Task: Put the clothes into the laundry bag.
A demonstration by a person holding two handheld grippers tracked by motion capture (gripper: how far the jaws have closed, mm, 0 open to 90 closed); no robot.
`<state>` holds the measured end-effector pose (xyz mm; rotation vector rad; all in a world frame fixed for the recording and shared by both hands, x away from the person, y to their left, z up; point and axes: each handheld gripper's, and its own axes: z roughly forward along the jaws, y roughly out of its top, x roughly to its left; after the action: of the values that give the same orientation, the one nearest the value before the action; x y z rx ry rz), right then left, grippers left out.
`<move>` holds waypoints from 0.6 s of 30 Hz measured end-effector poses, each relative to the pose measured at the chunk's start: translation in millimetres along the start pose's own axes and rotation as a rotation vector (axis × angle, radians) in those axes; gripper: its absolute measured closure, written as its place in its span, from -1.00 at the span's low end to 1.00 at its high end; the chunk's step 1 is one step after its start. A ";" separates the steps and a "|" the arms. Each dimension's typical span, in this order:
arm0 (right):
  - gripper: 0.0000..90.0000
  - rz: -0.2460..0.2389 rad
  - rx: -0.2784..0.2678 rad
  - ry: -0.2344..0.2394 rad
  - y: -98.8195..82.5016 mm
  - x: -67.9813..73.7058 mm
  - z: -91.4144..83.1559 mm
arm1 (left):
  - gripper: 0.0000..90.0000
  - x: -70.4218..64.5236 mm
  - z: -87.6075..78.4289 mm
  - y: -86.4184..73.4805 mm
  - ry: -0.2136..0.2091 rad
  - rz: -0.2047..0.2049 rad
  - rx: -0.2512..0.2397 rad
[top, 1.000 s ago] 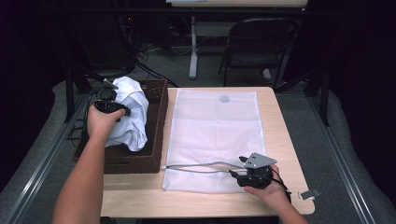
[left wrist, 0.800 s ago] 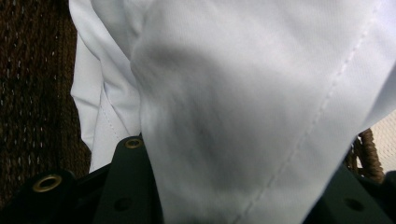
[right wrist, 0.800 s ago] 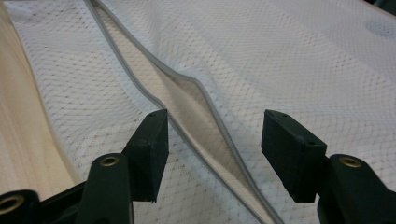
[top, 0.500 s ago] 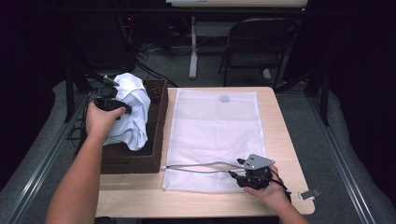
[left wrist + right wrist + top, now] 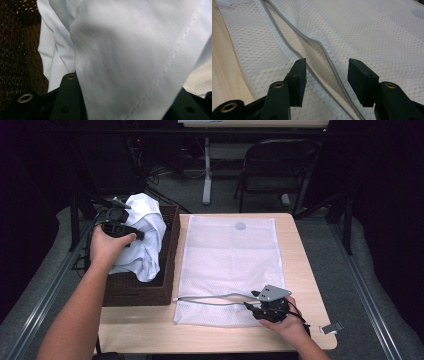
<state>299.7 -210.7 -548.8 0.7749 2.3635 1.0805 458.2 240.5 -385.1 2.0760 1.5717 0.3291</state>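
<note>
Fingers of the left gripper (image 5: 131, 231) pinch a fold of the white cloth (image 5: 145, 237), which fills the gap between them in the left gripper view (image 5: 130, 65); it hangs bunched above the wicker basket (image 5: 150, 292) at the table's left edge. Fingers of the right gripper (image 5: 325, 82) stand partly apart and have just been closing; the bag's grey-edged mouth (image 5: 322, 62) lies between them, its upper lip bowed up off the lower, not yet pinched. The mesh bag (image 5: 230, 260) lies flat on the table (image 5: 300, 270), long axis running away from the person, its mouth along the near edge. That mouth's seam runs sideways from the right gripper (image 5: 255, 305) toward the basket, so the cloth has to travel right and toward the near edge to meet it. The right hand (image 5: 285, 322) is the nearer to the opening; it should probably lift the upper lip first.
</note>
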 end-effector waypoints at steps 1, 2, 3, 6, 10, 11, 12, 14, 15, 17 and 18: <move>0.16 -0.002 0.004 -0.004 0.3 0.5 0.6 | 0.30 -2.2 -2.1 0.1 -0.006 0.007 0.001; 0.16 -0.002 0.004 -0.004 0.3 0.5 0.6 | 0.30 -3.8 -3.5 0.2 -0.005 0.017 -0.002; 0.18 -0.006 0.008 -0.008 0.7 0.6 1.1 | 0.30 -6.9 -5.5 0.1 -0.008 0.023 -0.007; 0.28 -0.021 0.027 -0.020 2.8 0.3 3.1 | 0.30 -13.5 -11.5 0.9 -0.022 0.044 0.000; 0.39 -0.032 0.054 -0.013 7.7 -0.8 8.3 | 0.30 -21.4 -18.6 1.7 -0.034 0.067 -0.009; 0.40 -0.031 0.060 -0.008 8.5 -1.3 10.0 | 0.30 -23.4 -19.9 1.9 -0.036 0.070 -0.012; 0.40 -0.031 0.060 -0.008 8.5 -1.3 10.0 | 0.30 -25.1 -21.3 2.2 -0.042 0.076 -0.010; 0.40 -0.043 0.079 0.001 10.2 -3.4 16.0 | 0.30 -30.3 -24.4 3.3 -0.049 0.092 -0.012; 0.40 -0.043 0.079 0.001 10.2 -3.4 16.0 | 0.30 -30.3 -24.4 3.3 -0.049 0.092 -0.012; 0.41 -0.056 0.097 0.005 11.9 -6.1 22.8 | 0.30 -33.7 -27.2 4.2 -0.057 0.102 -0.013; 0.41 -0.056 0.097 0.005 11.9 -6.1 22.8 | 0.30 -33.7 -27.2 4.2 -0.057 0.102 -0.013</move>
<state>321.2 -195.7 -552.5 0.7352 2.4421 0.9527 438.4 214.5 -356.3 2.1404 1.4303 0.3127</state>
